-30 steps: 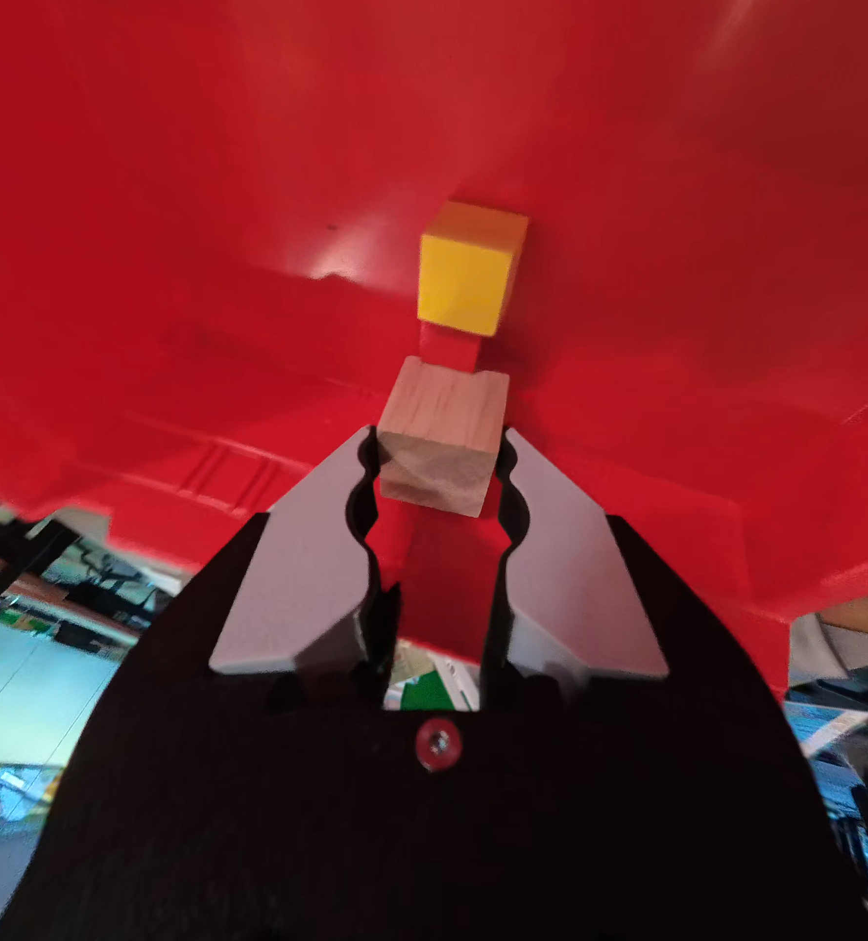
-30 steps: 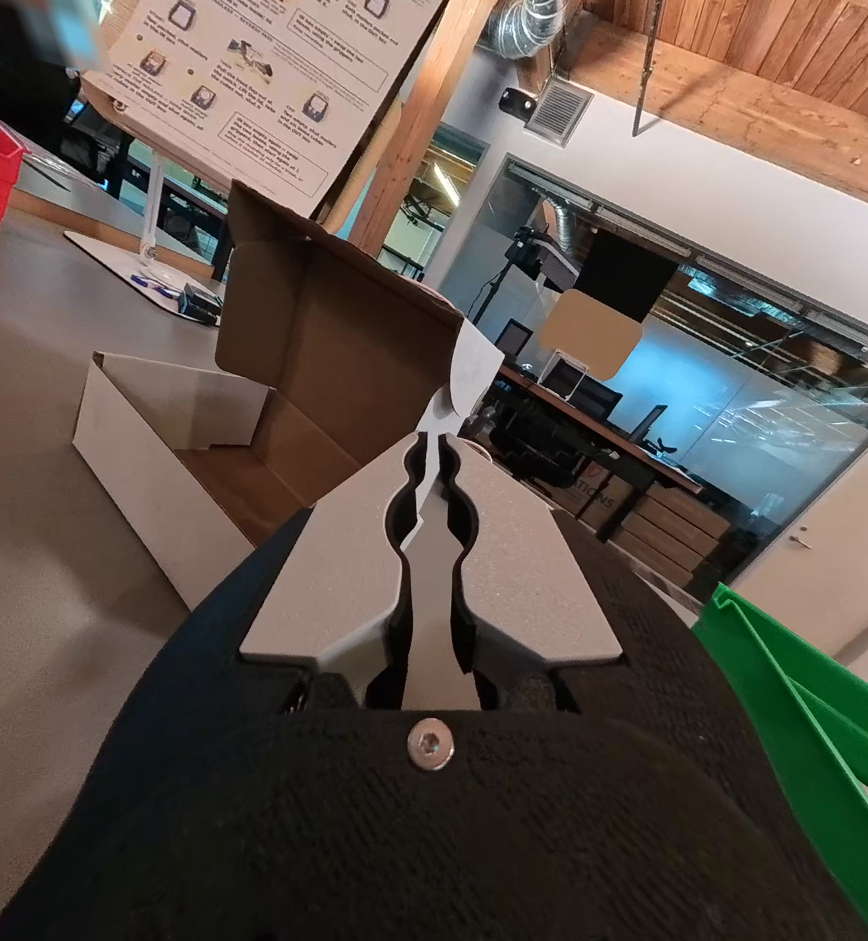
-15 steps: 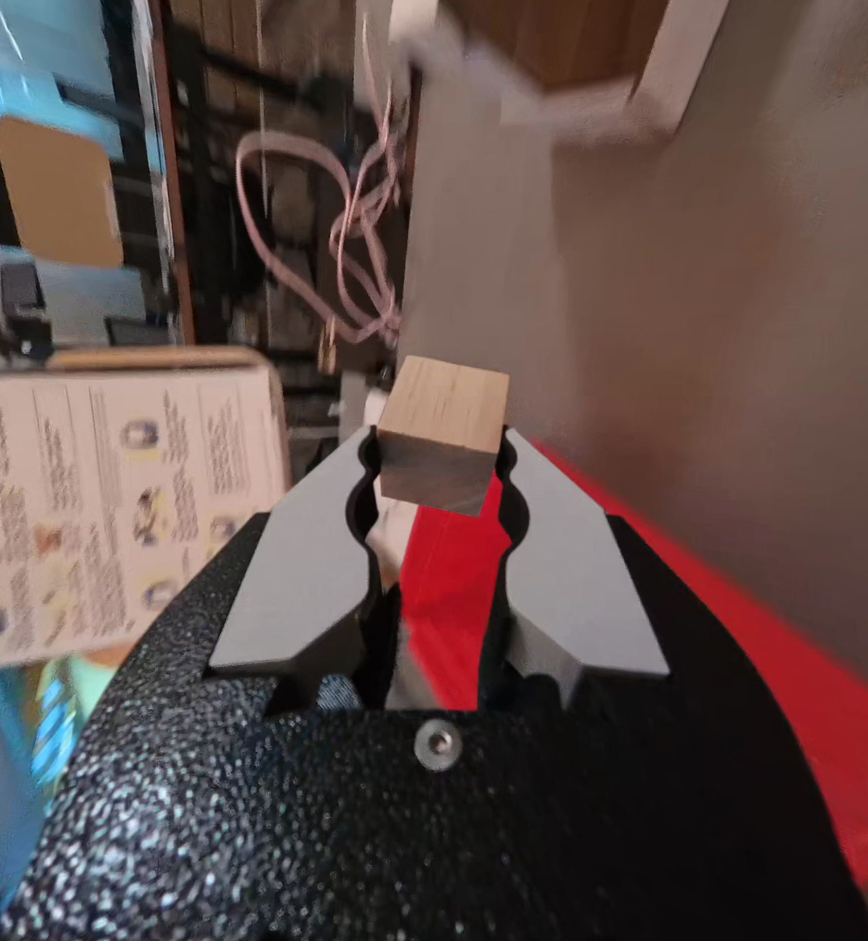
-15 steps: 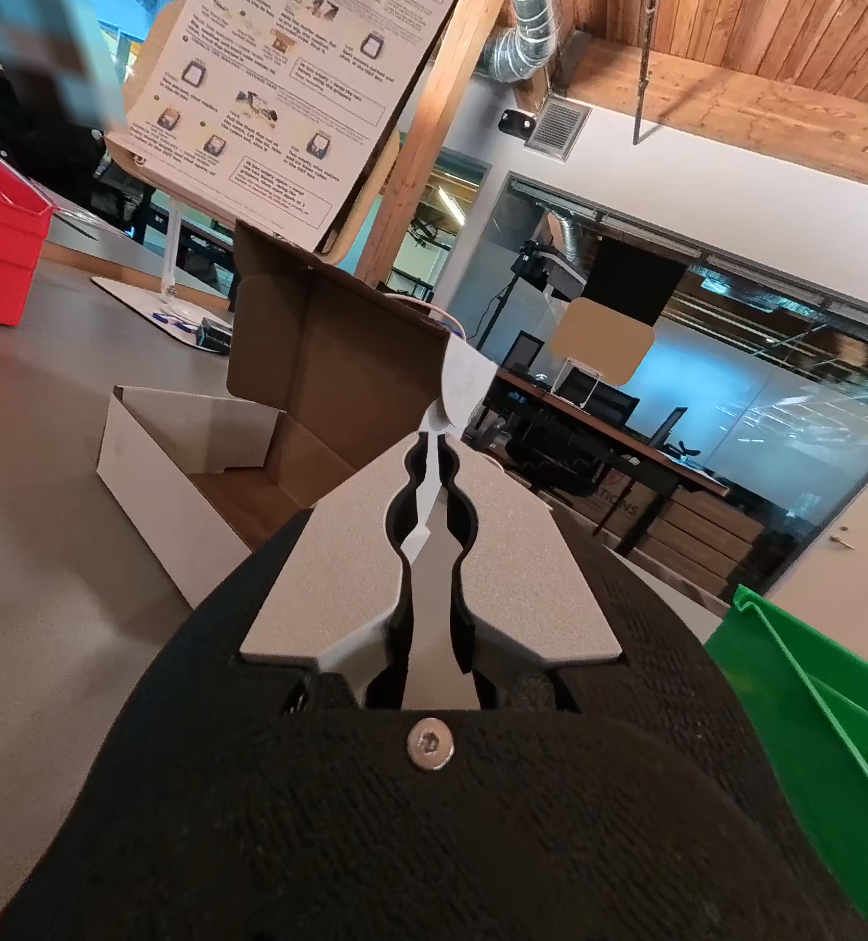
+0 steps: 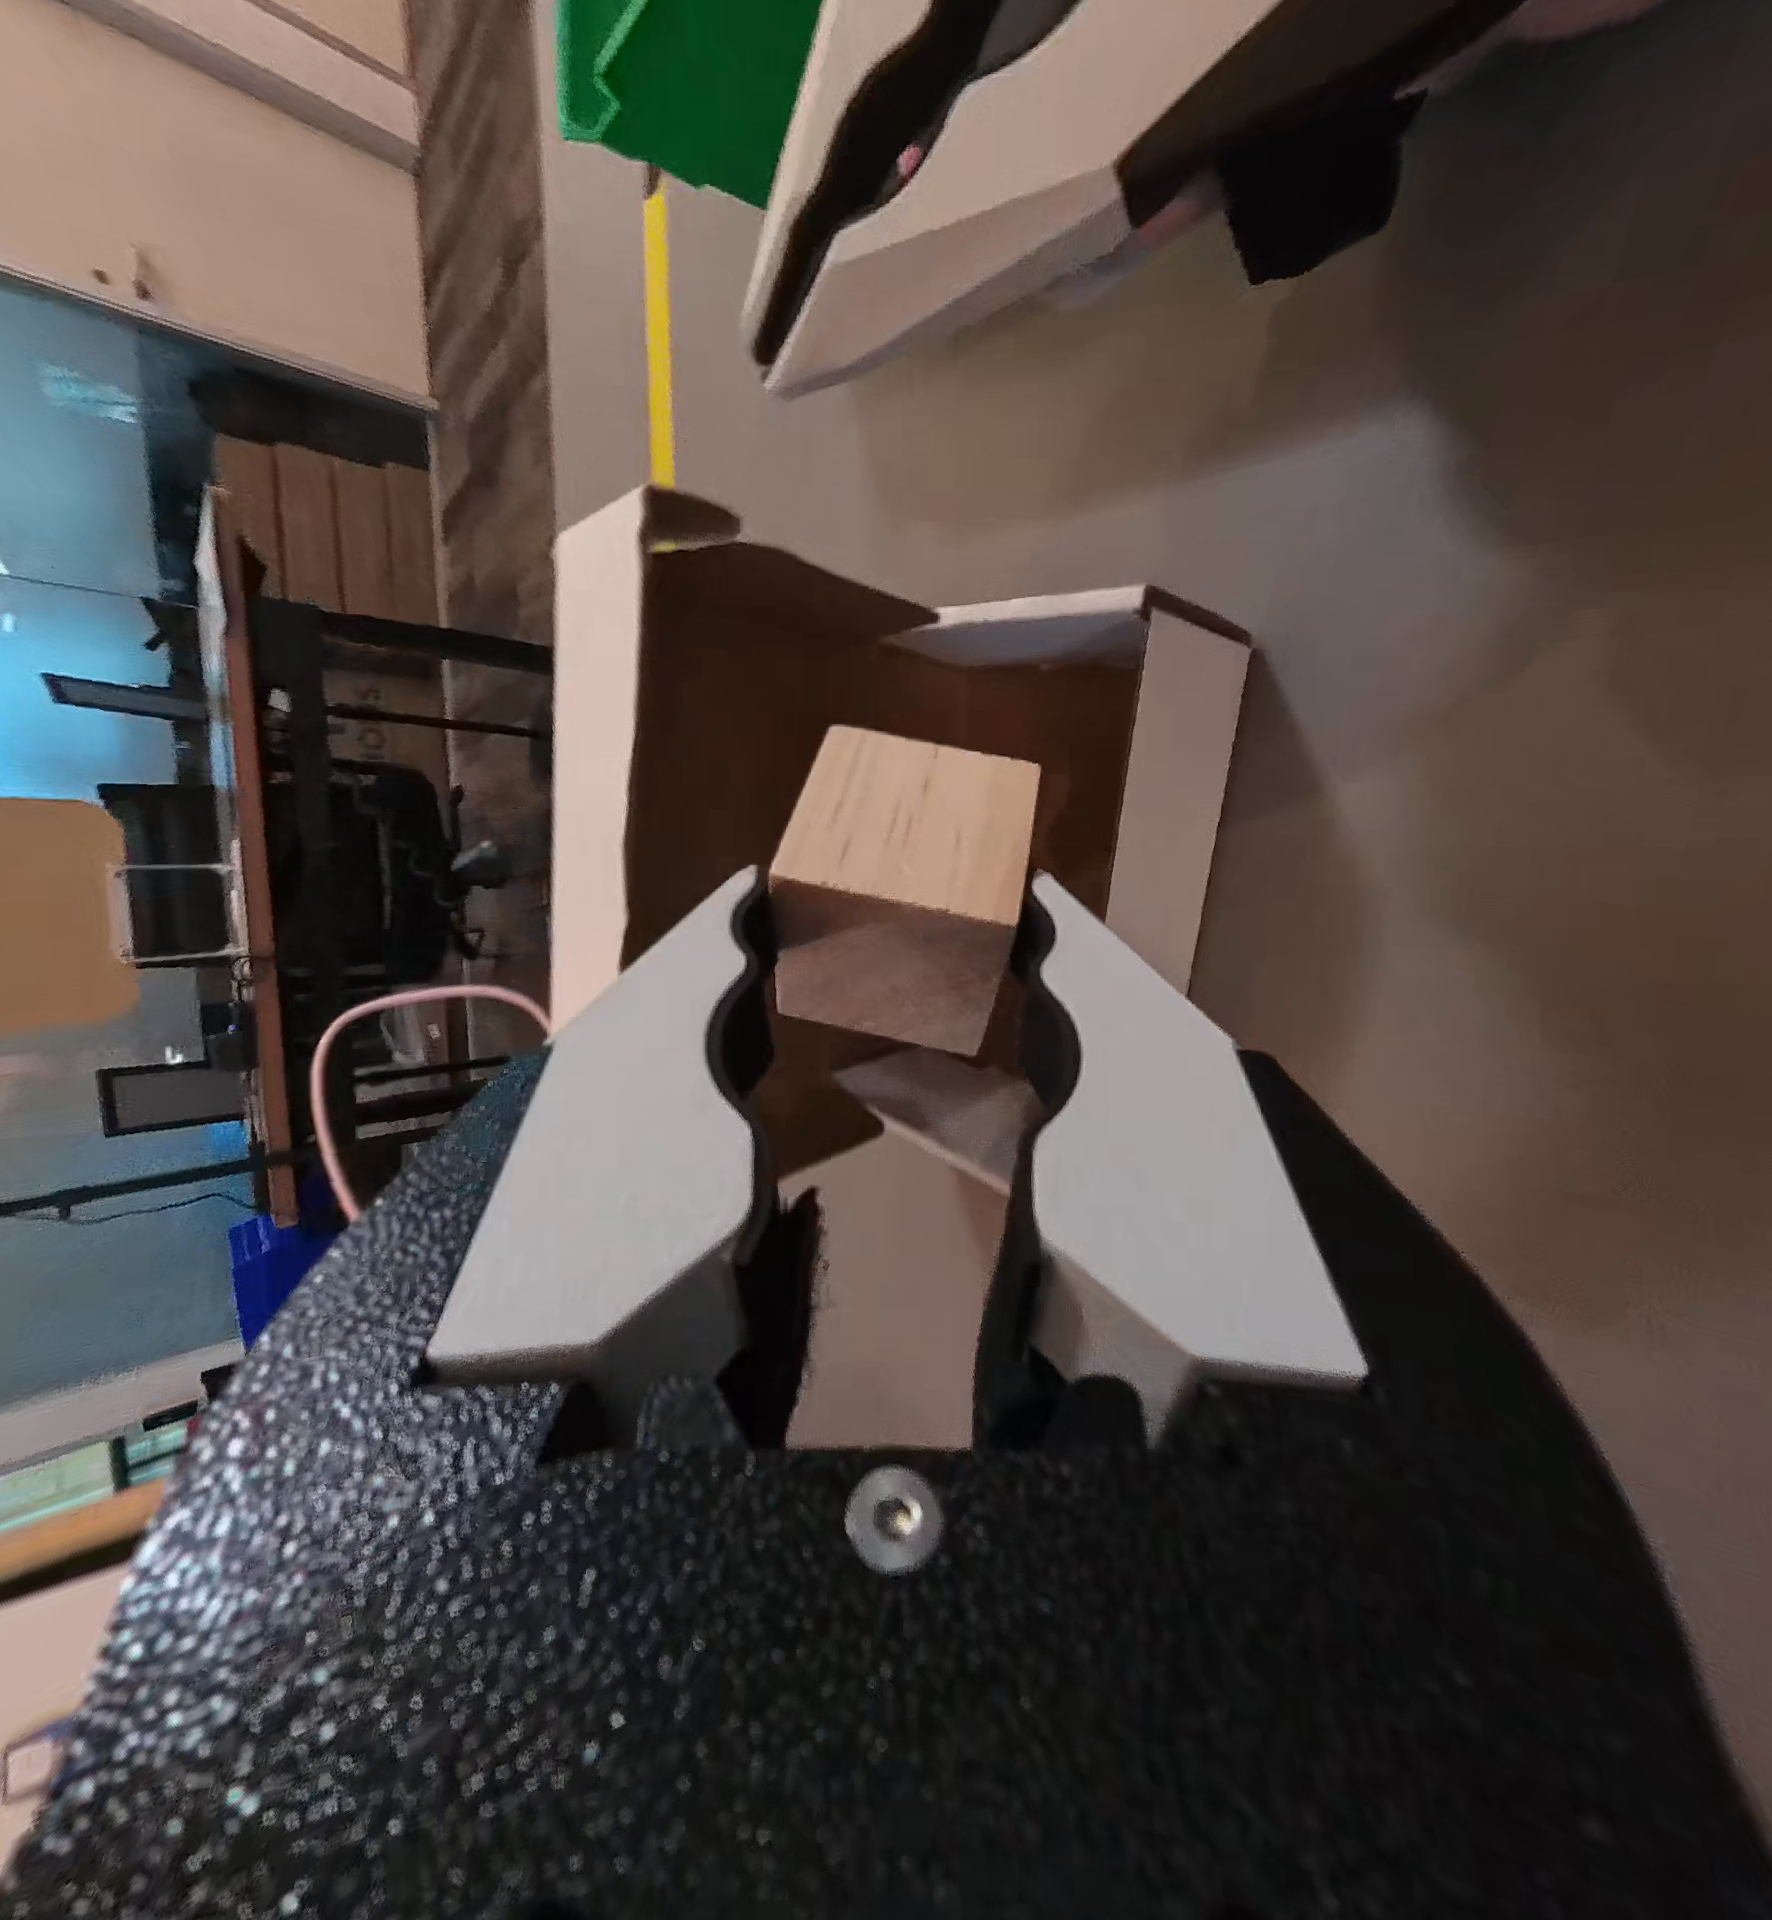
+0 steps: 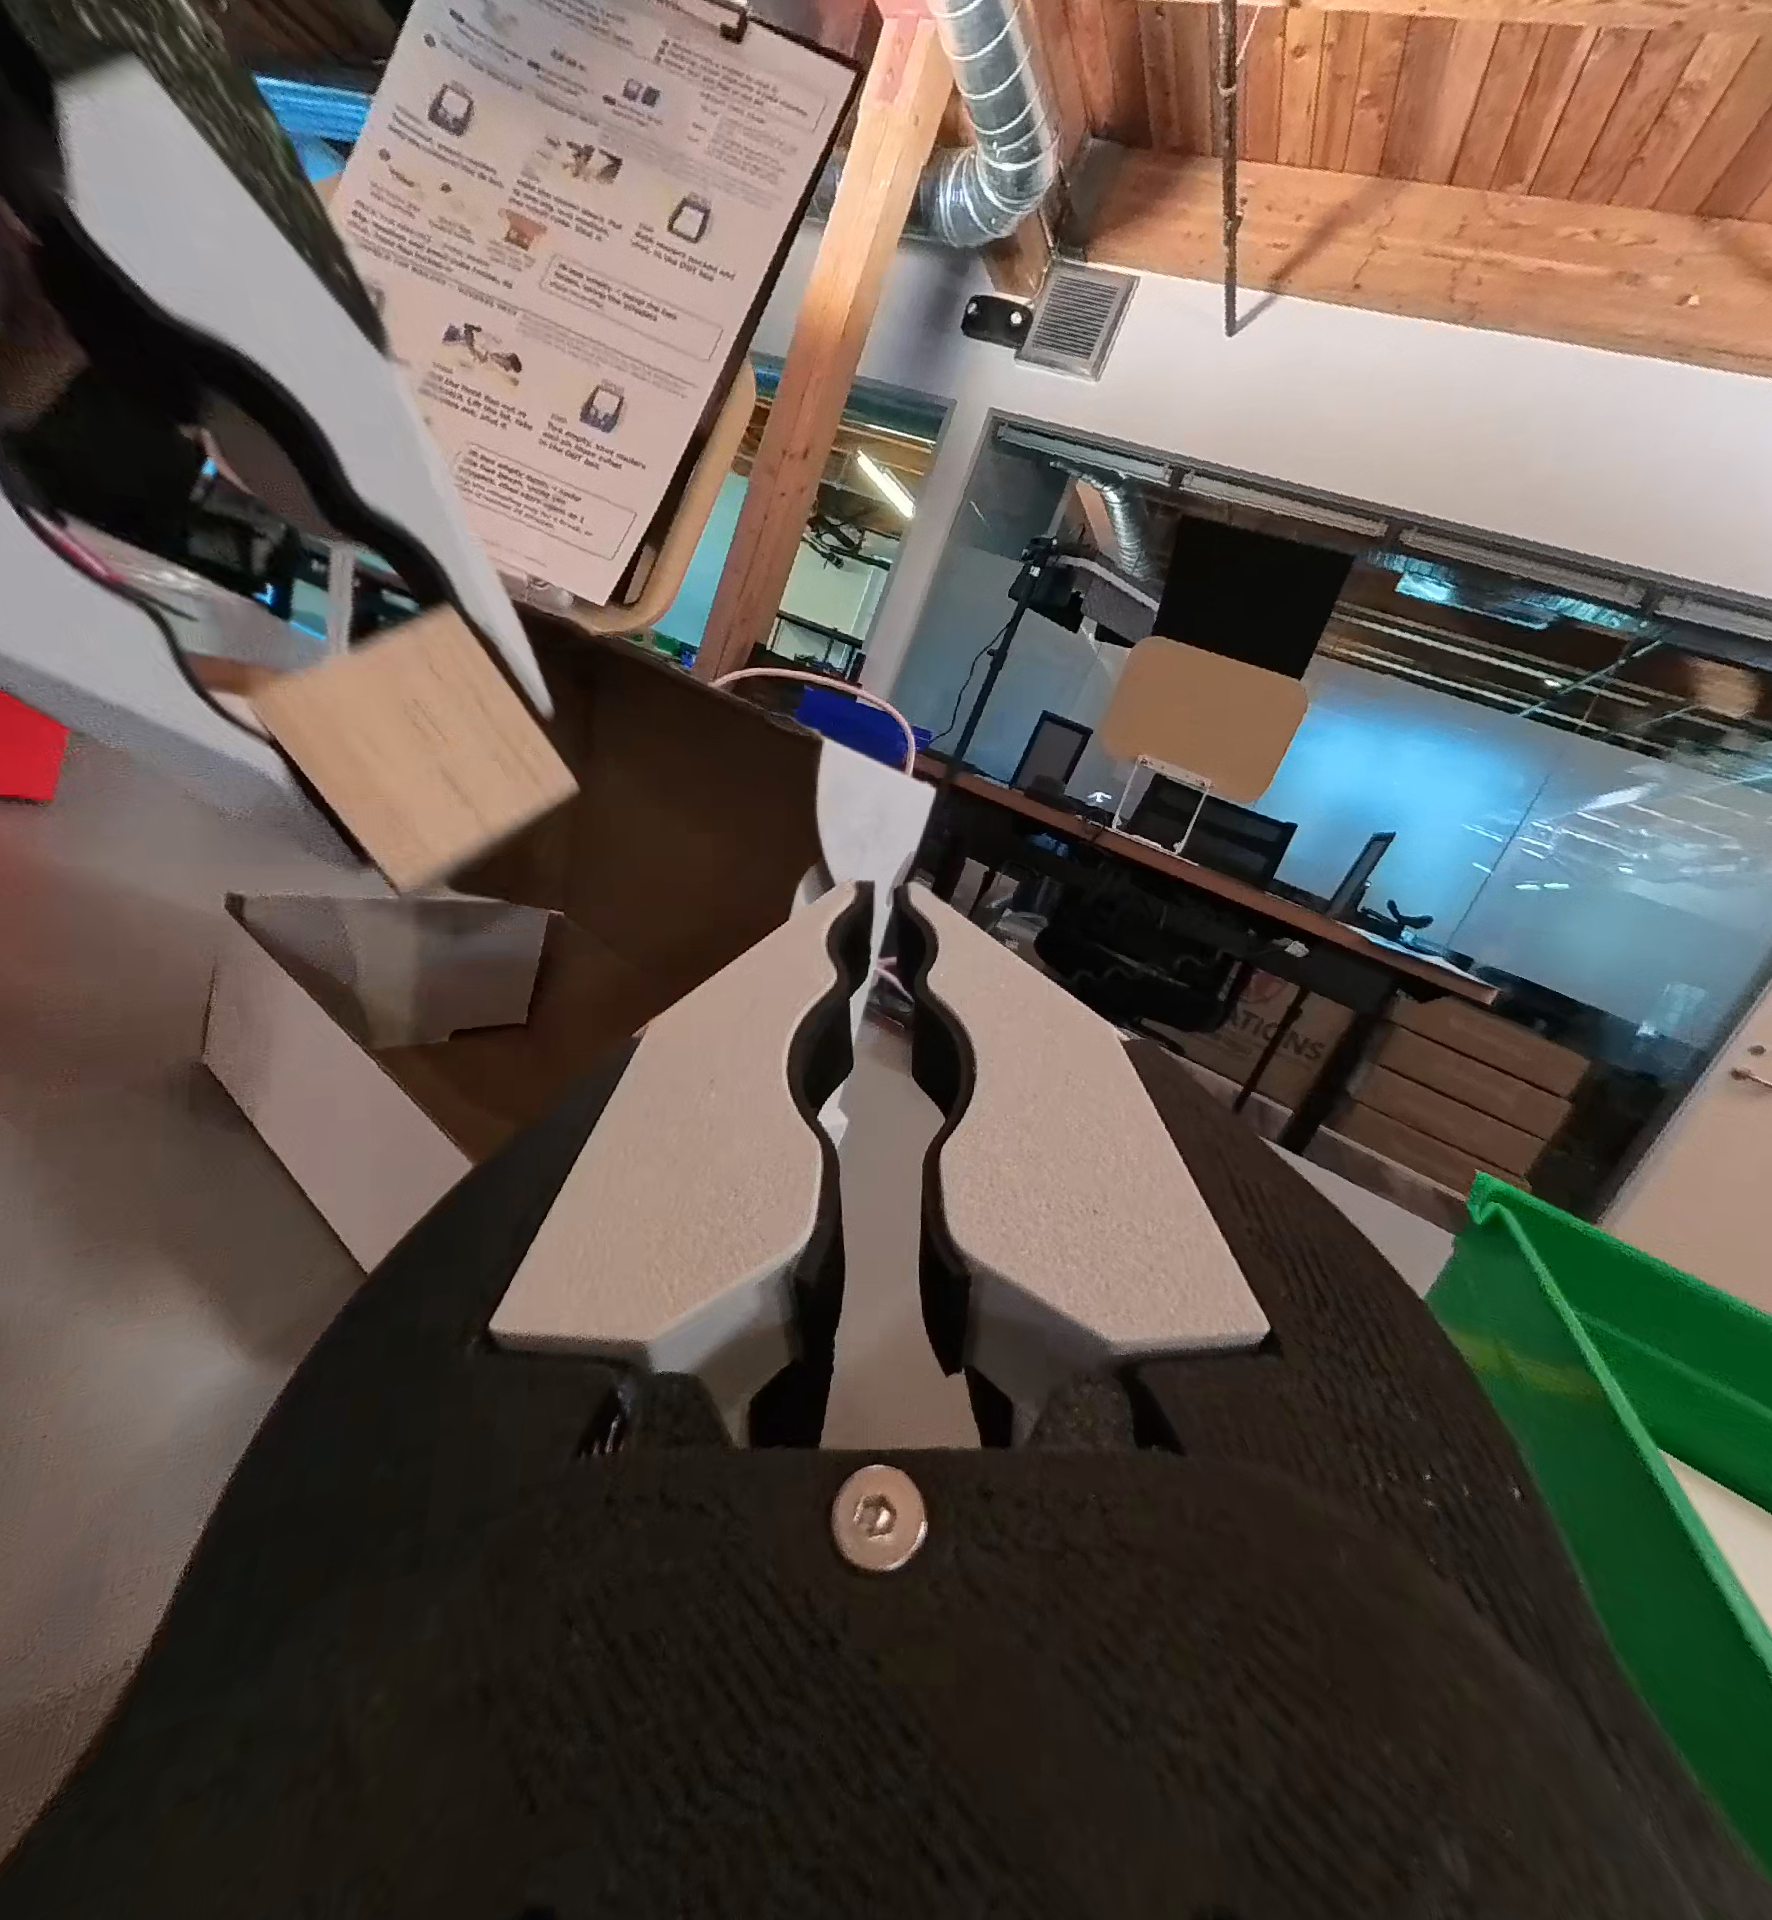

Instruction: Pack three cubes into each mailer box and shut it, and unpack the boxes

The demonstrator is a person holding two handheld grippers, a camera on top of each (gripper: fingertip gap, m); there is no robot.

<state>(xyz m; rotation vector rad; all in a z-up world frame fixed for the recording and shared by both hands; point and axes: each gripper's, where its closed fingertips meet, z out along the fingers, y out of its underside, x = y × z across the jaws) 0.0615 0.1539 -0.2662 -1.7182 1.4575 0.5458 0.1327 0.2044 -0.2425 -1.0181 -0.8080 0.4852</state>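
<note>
Bare wood fills my left claw [image 5: 897,914]: the wooden cube [image 5: 903,894] is pinched between its tips, hanging above the open mailer box [image 5: 1178,810], whose brown interior lies right behind it. I'd say that's a drop lined up, cube over the cavity so it falls inside the walls. My right claw [image 6: 887,904] is nearly shut, tips clamped on the white lid flap [image 6: 866,821], holding the lid up and back so the opening stays clear. From that side the cube [image 6: 414,748] hangs over the box's near wall [image 6: 321,1091]. The green bin [image 6: 1671,1382] sits off to my right on the grey surface [image 6: 61,1195]. No cubes show inside yet.
</note>
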